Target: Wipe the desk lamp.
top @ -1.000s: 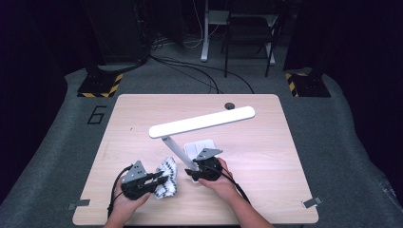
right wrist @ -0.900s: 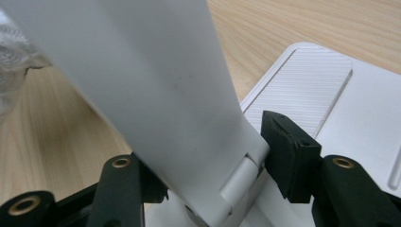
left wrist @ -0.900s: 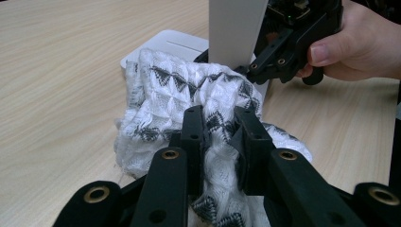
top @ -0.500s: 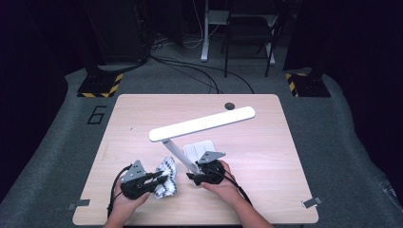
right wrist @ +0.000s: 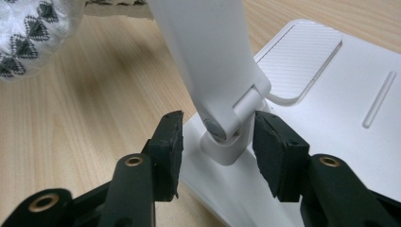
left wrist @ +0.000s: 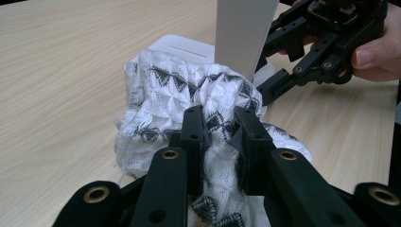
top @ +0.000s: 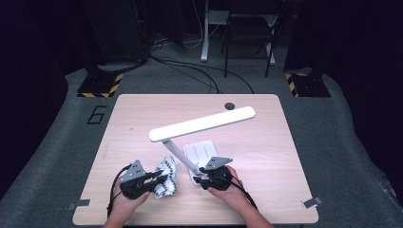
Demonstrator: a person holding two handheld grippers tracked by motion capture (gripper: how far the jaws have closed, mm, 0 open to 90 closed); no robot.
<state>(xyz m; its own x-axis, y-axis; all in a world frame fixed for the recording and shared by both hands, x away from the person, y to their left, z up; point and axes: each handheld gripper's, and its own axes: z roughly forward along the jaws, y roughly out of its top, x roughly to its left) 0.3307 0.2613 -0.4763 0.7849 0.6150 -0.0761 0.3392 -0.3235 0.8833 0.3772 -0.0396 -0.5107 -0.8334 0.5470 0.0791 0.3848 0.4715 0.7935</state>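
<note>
Now left gripper (left wrist: pixel 218 137) pinches cloth (left wrist: pixel 189 94) just left of lamp (top: pixel 202 126); right gripper (right wrist: pixel 217 142) jaws, just closing, straddle lamp hinge untouched.

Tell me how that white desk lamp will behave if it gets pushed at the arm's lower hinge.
The lamp probably stays stiff, being hard plastic. Its long head overhangs the flat base, so it may tip toward the left. The right gripper straddles the hinge; the smooth plastic could slip between its pads.

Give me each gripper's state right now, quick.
Left gripper: shut on the crumpled white cloth with black triangle pattern.
Right gripper: open, jaws just been closing around the white plastic desk lamp's hinge, pads not yet touching.
</note>
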